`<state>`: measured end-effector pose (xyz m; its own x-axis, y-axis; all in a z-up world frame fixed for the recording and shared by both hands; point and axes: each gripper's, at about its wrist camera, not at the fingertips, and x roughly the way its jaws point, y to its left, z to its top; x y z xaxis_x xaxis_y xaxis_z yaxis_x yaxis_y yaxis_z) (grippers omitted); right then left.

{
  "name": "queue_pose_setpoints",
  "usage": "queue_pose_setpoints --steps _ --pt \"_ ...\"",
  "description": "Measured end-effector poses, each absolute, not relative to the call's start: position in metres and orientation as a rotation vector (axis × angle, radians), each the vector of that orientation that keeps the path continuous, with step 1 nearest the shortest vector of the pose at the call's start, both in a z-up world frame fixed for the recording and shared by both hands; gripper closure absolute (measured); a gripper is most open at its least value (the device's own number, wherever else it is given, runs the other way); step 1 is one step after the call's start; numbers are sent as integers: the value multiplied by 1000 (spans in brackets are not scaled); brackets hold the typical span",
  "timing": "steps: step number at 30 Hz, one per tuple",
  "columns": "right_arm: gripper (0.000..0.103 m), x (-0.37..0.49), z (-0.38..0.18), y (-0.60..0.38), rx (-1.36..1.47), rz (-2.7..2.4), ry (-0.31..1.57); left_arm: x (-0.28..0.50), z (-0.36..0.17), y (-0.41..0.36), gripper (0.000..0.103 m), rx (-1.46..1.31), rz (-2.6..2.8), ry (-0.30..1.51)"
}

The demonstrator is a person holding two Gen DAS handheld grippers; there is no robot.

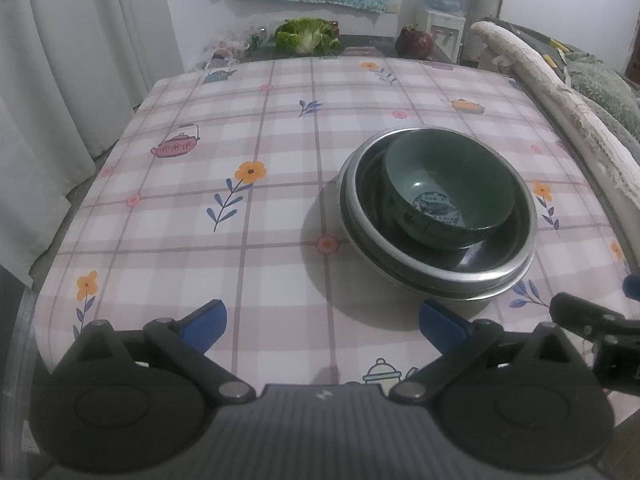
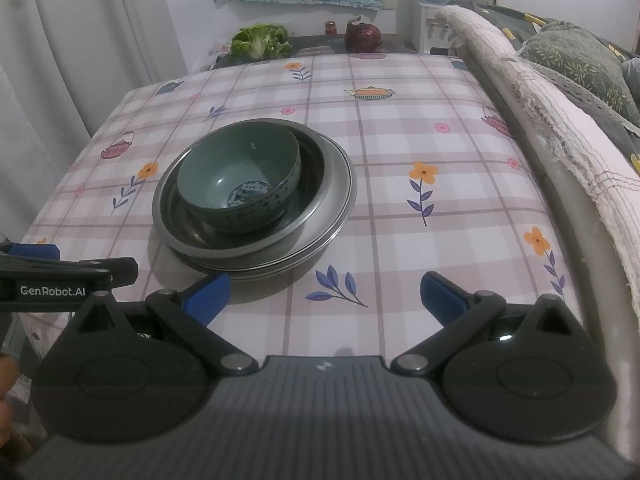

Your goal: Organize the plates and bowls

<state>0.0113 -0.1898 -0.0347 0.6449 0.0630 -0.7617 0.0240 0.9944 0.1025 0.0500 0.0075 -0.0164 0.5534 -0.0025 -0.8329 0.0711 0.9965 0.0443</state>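
Dishes nested in one stack on desk, both grippers empty

Stack sits on the desk (image 1: 240, 128), which is covered with a smooth plaid cloth, pink-grey checks printed with orange flowers, blue leaves and teapots. Bottom layer: flat metal plates (image 2: 340, 184), thin rims, dull silver sheen. On them a round steel bowl (image 2: 320, 160), wide, shallow, dark reflective inside. Inside that a glazed ceramic bowl (image 2: 240, 176), grey-green, deeper and rounder, blue pattern on its floor and outer wall. Ceramic bowl rests off-centre, touching the steel bowl's inner wall on the side nearer the left gripper.

Left gripper (image 1: 322, 322): jaws wide apart, holding nothing, blue pads on black linkage arms, ribbed grey body. Stack lies ahead and to its right, apart from the pads.

Right gripper (image 2: 324, 294): jaws likewise wide apart and empty. Its left blue pad (image 2: 208, 294) lies just beside the plate rim; contact cannot be told. Stack lies ahead and to its left.

Far edge: leafy green cabbage (image 1: 306, 36), crinkled, and a round dark-red onion (image 2: 362, 38). White pleated curtain (image 1: 60, 60) on the left, frayed woven cloth (image 2: 560, 120) draped over a rail on the right.
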Motion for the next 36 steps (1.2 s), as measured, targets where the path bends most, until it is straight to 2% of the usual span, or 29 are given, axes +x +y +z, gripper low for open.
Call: queue_pose_setpoints --steps 36 --pt "1 11 -37 -188 106 25 878 51 -19 8 0 83 -38 988"
